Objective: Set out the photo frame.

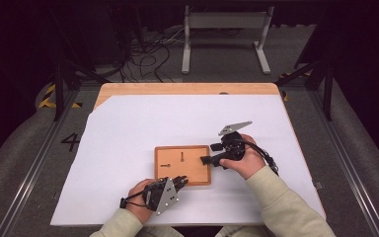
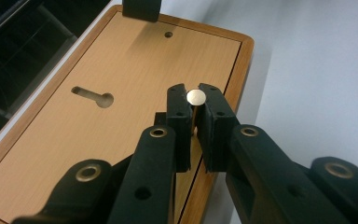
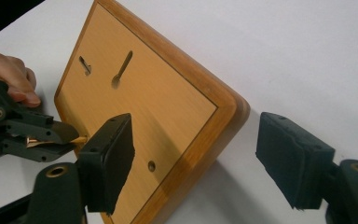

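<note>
Black pads of the left gripper (image 2: 195, 122) pinch an upright pale wooden peg (image 2: 195, 97), round on top, standing at the near edge of the wooden board (image 1: 196, 170). That square, raised-rim board lies on the white sheet (image 1: 128, 138) and shows two keyhole slots (image 2: 93, 96). Over its right edge, the right gripper (image 3: 193, 161) stands spread wide, holding nothing.
</note>
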Demonstrator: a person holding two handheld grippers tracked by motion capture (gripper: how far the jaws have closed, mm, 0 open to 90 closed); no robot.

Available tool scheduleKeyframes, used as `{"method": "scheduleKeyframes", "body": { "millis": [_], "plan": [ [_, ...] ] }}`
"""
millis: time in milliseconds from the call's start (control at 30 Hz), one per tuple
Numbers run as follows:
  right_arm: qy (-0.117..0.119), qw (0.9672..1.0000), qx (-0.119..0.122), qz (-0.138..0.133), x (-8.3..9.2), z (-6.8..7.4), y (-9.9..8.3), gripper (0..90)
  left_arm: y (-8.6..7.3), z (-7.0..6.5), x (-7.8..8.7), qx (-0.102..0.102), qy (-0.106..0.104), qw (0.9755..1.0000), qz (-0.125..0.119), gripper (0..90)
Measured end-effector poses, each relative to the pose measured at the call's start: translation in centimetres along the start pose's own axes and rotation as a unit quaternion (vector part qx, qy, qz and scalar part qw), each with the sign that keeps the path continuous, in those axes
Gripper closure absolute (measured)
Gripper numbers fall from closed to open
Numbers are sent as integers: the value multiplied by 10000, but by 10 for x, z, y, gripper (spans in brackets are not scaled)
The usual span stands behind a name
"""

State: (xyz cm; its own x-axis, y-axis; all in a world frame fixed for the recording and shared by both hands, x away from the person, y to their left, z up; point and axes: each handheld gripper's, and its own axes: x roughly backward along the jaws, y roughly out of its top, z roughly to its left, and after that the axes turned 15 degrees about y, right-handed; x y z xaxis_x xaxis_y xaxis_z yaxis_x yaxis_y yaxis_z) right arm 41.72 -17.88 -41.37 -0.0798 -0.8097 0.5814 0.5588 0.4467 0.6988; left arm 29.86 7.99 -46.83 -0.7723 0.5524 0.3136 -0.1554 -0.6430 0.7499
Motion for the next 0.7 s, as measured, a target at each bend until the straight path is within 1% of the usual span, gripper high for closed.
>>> {"method": "scheduleKeyframes", "body": {
  "millis": [33, 67, 100, 133, 167, 200, 267, 367, 400, 500, 567, 600, 700],
  "plan": [
    [34, 10000, -36, 63, -4, -3, 2, 257, 0, 0, 0, 14, -16, 10000, 1, 838],
    [34, 10000, -36, 63, -4, -3, 2, 257, 0, 0, 0, 14, -16, 10000, 1, 837],
    [111, 9999, -85, 102, -7, -5, 3, 250, 0, 0, 0, 26, -24, 10000, 2, 838],
    [111, 9999, -85, 102, -7, -5, 3, 250, 0, 0, 0, 26, -24, 10000, 2, 838],
    [133, 9998, -97, 129, -9, -6, 4, 247, -1, 0, 1, 81, 16, 9999, 74, 838],
    [162, 9997, -108, 153, -10, -6, 5, 245, 0, 1, 0, 15, -10, 10000, 9, 837],
    [234, 9995, -140, 188, -15, -8, 5, 239, 0, 1, 0, 28, -7, 10000, 0, 838],
    [367, 9987, -194, 311, -22, -11, 5, 236, -1, 1, 0, 45, -5, 10000, 8, 838],
    [456, 9981, -209, 348, -24, -13, 5, 236, -1, 1, 0, 46, -4, 10000, 11, 838],
    [657, 9970, -223, 353, -28, -14, 6, 228, -1, 1, 0, 39, -17, 10000, -1, 837],
    [682, 9968, -200, 371, -30, -14, 6, 220, -1, 1, 0, 43, -20, 10000, -3, 838],
    [736, 9964, -195, 385, -32, -15, 6, 220, -1, 1, 0, 70, -44, 10000, -12, 838],
    [809, 9957, -260, 360, -33, -16, 6, 240, -1, 1, 0, 73, -48, 10000, -15, 837]
  ]
}}
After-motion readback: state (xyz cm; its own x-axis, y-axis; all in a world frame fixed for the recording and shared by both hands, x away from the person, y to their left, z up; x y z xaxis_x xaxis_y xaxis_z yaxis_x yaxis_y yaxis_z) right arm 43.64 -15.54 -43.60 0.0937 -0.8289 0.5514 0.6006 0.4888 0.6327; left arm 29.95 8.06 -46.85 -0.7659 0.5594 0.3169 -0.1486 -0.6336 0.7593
